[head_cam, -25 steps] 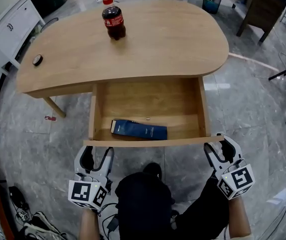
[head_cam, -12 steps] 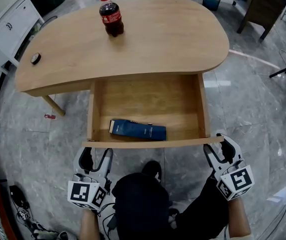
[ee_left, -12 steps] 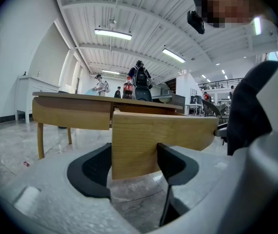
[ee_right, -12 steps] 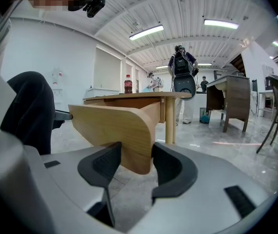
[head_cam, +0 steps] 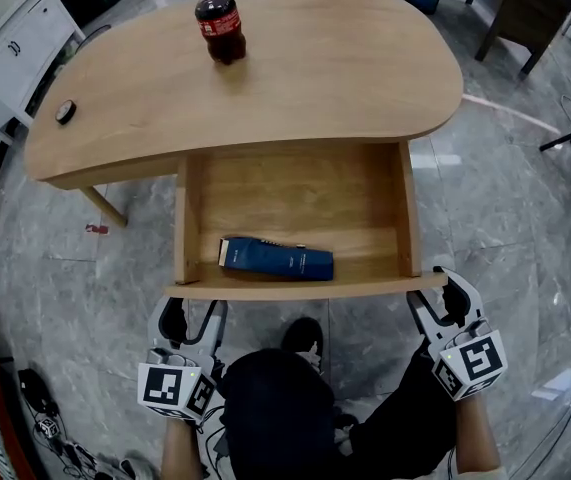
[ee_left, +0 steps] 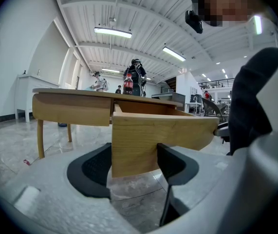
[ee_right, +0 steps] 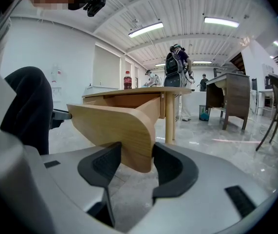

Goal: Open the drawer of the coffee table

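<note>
Since a second ago, the table top has slid toward the top of the frame, while the drawer front has kept nearly its place, so slightly more of the drawer's floor shows now. Both of your grippers sit about where they were.

You have the drawer pulled well out of the table's near side, in the centre of the frame, with its front board at lower centre. A dark blue box lies flat inside it, close against the front board and left of middle.

Your left gripper is at the lower left, at the left end of the drawer front. In the left gripper view its fingers stand wide, with the board's end filling the gap and a pad against each face. Your right gripper is at the lower right on the rounded right end of the board, its fingers likewise wide and closed on the wood.

A cola bottle stands upright near the table's far edge at upper left, and a small round dark object lies near the left rim.
</note>
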{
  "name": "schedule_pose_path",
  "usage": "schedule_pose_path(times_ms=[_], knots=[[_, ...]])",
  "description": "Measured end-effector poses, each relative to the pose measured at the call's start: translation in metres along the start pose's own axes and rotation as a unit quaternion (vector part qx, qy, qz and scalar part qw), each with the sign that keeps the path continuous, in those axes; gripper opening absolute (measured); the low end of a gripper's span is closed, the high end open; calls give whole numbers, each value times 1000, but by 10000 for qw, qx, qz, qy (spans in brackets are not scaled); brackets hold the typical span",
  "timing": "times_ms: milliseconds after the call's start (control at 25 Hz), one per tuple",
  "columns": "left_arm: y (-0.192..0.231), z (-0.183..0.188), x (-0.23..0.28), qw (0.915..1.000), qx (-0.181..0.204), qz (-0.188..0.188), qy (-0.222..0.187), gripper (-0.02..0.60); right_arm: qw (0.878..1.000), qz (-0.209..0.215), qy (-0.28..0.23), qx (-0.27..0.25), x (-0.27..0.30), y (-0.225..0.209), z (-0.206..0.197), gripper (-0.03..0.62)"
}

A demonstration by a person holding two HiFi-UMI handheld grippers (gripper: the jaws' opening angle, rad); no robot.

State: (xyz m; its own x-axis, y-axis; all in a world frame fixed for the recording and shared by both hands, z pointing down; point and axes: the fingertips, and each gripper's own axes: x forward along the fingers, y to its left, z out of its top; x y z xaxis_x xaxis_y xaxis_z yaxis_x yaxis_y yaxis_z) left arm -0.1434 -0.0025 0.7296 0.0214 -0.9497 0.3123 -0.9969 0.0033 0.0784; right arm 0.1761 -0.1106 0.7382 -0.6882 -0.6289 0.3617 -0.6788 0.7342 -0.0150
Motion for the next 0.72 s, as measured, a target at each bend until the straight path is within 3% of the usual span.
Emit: schedule_pose_path(times_ms=[120, 720], knots=[[-2, 6, 1, 9999, 42, -15, -142, 281, 10000, -32, -6, 45, 0, 0, 0, 210], [-1, -2, 6, 9999, 64, -25, -73, 282, 9999, 103, -7, -29, 5, -1, -8, 212]])
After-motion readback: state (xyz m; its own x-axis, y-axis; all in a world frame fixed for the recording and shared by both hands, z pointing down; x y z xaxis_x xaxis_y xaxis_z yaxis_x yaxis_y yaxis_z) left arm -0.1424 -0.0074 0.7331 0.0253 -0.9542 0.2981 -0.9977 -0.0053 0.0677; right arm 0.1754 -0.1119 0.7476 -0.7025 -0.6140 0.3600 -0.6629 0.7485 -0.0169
